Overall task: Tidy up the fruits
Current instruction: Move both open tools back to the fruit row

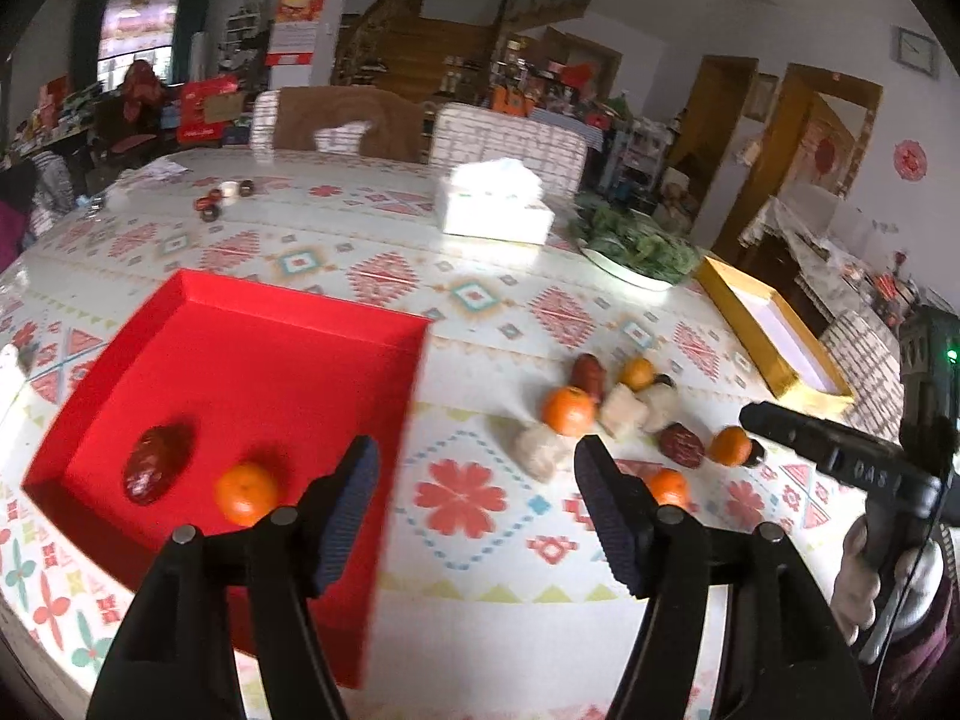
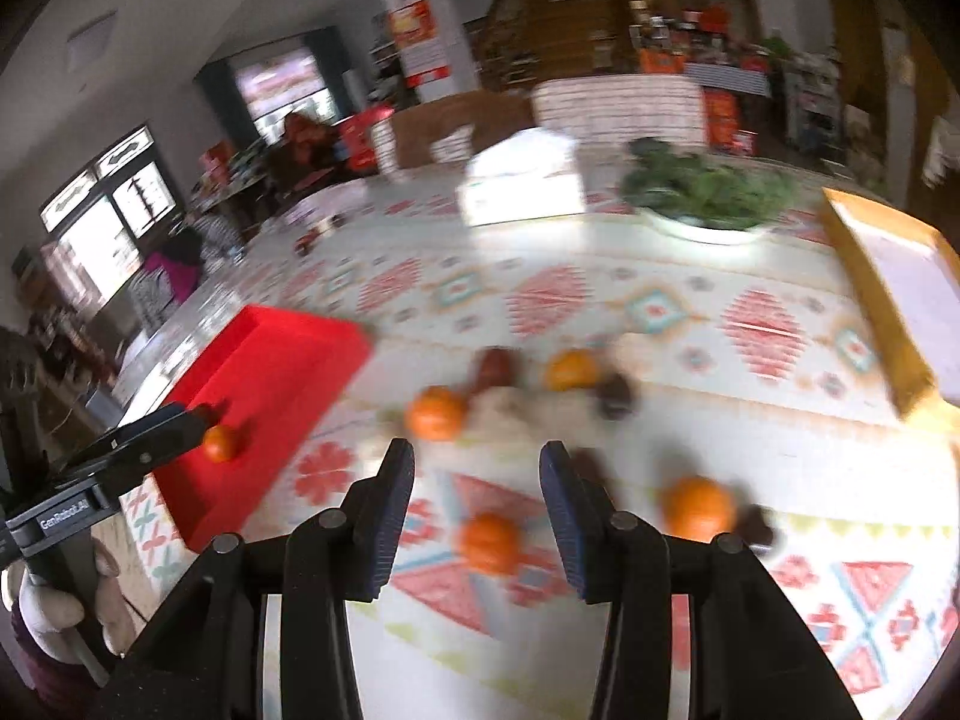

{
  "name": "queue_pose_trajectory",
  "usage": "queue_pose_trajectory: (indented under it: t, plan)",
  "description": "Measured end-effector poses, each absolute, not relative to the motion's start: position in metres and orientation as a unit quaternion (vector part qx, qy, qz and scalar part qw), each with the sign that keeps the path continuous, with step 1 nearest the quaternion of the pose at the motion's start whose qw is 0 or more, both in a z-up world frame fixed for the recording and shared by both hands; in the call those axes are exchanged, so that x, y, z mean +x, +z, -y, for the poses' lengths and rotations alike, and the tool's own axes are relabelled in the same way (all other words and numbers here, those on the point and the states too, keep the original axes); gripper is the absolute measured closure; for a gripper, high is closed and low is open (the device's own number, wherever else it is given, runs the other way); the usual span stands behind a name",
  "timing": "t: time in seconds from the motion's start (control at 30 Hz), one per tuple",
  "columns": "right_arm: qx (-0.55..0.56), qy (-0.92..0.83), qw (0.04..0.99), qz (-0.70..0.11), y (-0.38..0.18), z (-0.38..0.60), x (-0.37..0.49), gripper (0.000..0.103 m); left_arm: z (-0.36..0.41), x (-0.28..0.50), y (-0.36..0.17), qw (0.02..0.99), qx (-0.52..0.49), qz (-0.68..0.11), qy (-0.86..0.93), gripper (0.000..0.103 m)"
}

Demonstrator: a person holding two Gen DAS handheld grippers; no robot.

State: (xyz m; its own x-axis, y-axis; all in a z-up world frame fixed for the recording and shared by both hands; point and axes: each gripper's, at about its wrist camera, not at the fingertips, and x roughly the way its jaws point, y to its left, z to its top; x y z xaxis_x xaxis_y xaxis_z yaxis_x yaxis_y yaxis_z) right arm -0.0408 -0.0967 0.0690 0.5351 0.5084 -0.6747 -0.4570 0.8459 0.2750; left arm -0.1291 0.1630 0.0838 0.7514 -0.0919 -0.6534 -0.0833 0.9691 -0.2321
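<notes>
A red tray [image 1: 270, 372] lies at the left of the patterned table, holding a dark red date [image 1: 157, 463] and a tangerine [image 1: 247, 492]. My left gripper [image 1: 476, 462] hangs open and empty over the tray's right edge. To its right is a loose cluster of several tangerines [image 1: 569, 411], dates [image 1: 681, 445] and pale lumps [image 1: 540, 450]. My right gripper [image 2: 477, 459] is open above the table. One tangerine [image 2: 489, 543] lies on the cloth under the gap between its fingers, untouched. Another tangerine [image 2: 699, 507] sits to the right. The right wrist view is blurred.
A gold-rimmed box [image 1: 774, 336] with a white inside lies at the right. A tissue box [image 1: 495, 207] and a plate of greens [image 1: 636, 249] stand further back, with chairs beyond. A person's hand [image 1: 864, 576] holds the right gripper's handle.
</notes>
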Motion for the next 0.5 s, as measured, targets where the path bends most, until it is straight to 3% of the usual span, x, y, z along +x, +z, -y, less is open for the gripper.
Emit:
queue_pose_trajectory:
  t: [0.5]
  plan:
    - [0.088,0.200,0.879,-0.424,0.032,0.196,-0.022,0.052,-0.069,-0.090,0.039,0.900,-0.081,-0.417,-0.100,0.036]
